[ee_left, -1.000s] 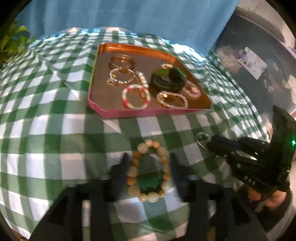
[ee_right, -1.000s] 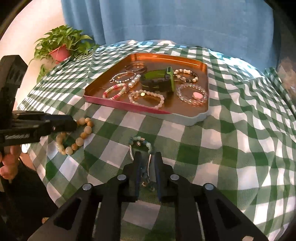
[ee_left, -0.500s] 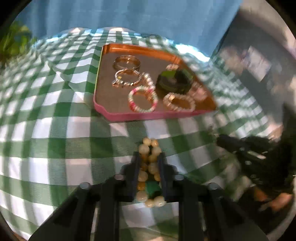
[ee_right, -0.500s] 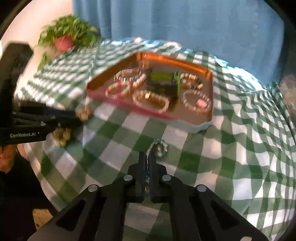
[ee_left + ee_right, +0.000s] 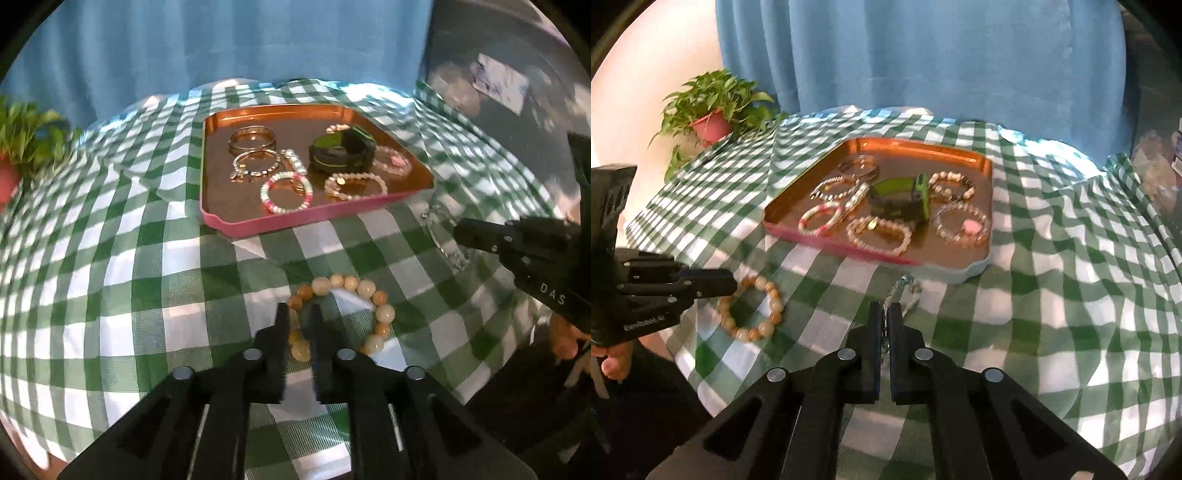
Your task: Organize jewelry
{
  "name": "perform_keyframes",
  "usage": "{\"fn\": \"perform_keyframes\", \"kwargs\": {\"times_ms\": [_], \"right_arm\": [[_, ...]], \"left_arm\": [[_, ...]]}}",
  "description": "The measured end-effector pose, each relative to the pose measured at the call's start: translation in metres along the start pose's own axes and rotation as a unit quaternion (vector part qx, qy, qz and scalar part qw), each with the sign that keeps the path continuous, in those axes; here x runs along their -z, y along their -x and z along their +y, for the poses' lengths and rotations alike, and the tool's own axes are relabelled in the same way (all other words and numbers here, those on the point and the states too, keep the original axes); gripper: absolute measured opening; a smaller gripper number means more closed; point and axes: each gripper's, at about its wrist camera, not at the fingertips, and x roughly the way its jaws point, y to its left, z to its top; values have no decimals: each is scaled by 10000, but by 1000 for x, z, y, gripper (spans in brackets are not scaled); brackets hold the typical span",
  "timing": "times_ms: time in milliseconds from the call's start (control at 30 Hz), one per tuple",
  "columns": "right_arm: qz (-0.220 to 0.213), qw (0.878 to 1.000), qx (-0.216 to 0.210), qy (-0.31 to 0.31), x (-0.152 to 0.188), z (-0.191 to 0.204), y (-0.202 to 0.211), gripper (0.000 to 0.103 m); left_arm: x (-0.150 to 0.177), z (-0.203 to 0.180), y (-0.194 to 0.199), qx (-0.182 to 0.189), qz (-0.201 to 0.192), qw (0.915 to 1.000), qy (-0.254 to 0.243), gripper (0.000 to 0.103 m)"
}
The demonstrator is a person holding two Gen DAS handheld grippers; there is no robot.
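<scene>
The amber bead bracelet (image 5: 354, 306) is lying on the green-and-white checked tablecloth (image 5: 110, 295), in front of the tray's near rim and apart from it, and one side of its loop is sitting between the fingers of the left gripper (image 5: 300, 317). Those jaws are standing narrow and are opening slightly, with the beads between them; whether the pads are pressing on the beads cannot be told. To the right, the right gripper (image 5: 885, 314) is pinching a thin silvery bracelet with small blue-green beads (image 5: 903, 290), its jaws nearly together on the strand, and the rest of the bracelet is trailing forward toward the tray. Beyond both, the copper-coloured tray with a pink rim (image 5: 221, 221) is holding several bracelets: a pink-and-white beaded one (image 5: 286, 192), a pale pearl-like one (image 5: 356, 186), gold bangles (image 5: 252, 139), a chain bracelet with charms (image 5: 255, 166), a clear bead bracelet with a pink charm (image 5: 393, 162), and a black-and-green wristband (image 5: 340, 149). A potted plant (image 5: 713, 107) is standing at the table's far left corner, before a blue curtain (image 5: 923, 55).
</scene>
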Motion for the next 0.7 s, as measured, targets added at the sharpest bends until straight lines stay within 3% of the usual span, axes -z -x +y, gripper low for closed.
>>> {"fn": "perform_keyframes", "kwargs": {"times_ms": [33,100,167,233,267,300,500,633,700], "right_arm": [[24,10000,-17,3,2,0,-1,2],[106,9999,-38,76,6,5,-5,3],[209,9997,-33,100,9,7,-10,5],[408,9991,-113,29,12,5,-18,6],[493,9987,-110,10,13,4,-22,6],[456,9989,-114,31,13,4,-22,7],[412,9988,-53,264,13,6,-24,3],[162,9997,-136,112,2,0,-14,2],[30,9998,-169,53,-4,0,-6,2]], "left_arm": [[1,-1,-2,-52,42,10000,-29,26],[3,1,-9,-189,131,9997,18,50],[4,3,-11,-205,82,9997,49,51],[1,6,-13,-177,47,9998,64,49],[0,7,-13,-195,15,9998,65,37],[-1,10,-14,-190,-1,9997,120,11],[-6,30,-12,393,145,9957,832,12],[-16,23,10,399,-175,9959,798,12],[-23,14,24,197,-382,9966,710,12]]}}
